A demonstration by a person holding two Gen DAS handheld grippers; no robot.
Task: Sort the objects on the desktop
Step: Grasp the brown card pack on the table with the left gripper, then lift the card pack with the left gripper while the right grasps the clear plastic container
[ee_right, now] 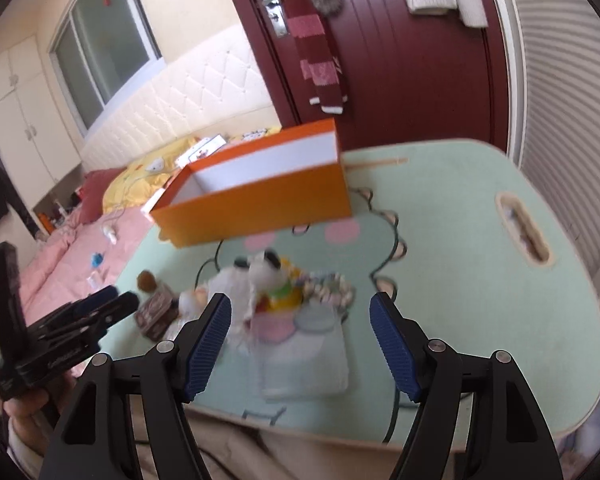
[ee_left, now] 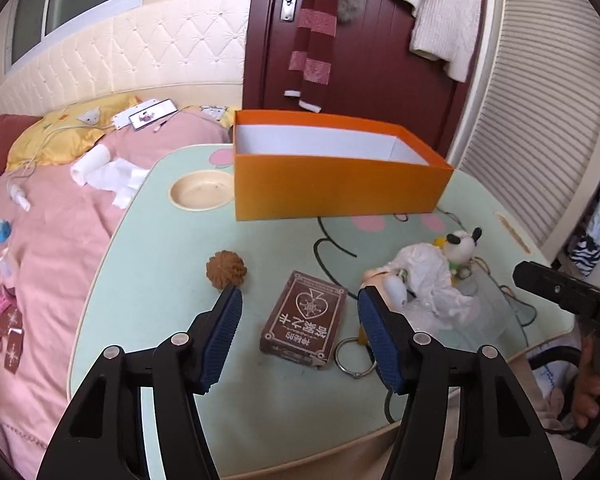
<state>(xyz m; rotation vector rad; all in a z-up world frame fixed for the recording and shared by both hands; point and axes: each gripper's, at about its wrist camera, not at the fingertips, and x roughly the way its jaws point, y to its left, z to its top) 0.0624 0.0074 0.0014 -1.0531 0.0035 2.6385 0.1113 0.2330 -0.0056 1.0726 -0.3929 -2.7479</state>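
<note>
Left claw point(ee_left: 300, 300) released, jaws apart above the mint-green surface point(ee_left: 160, 280), nothing between the pads. Brown card box point(ee_left: 304, 318) flat on the surface between the jaws, at 12 o'clock of the claw. Brown ball point(ee_left: 226, 269) at 10 o'clock of the card box, apart from it. Metal ring point(ee_left: 354, 358) at 4 o'clock, just beside the box. Plush toy point(ee_left: 462, 246) with white crumpled plastic point(ee_left: 424, 276) at 2 o'clock. Orange box point(ee_left: 340, 184) open and upright, farther back at 12 o'clock.

Right claw point(ee_right: 300, 306) released too, empty, with the blurred plush toy point(ee_right: 266, 270) at its 12 o'clock.
</note>
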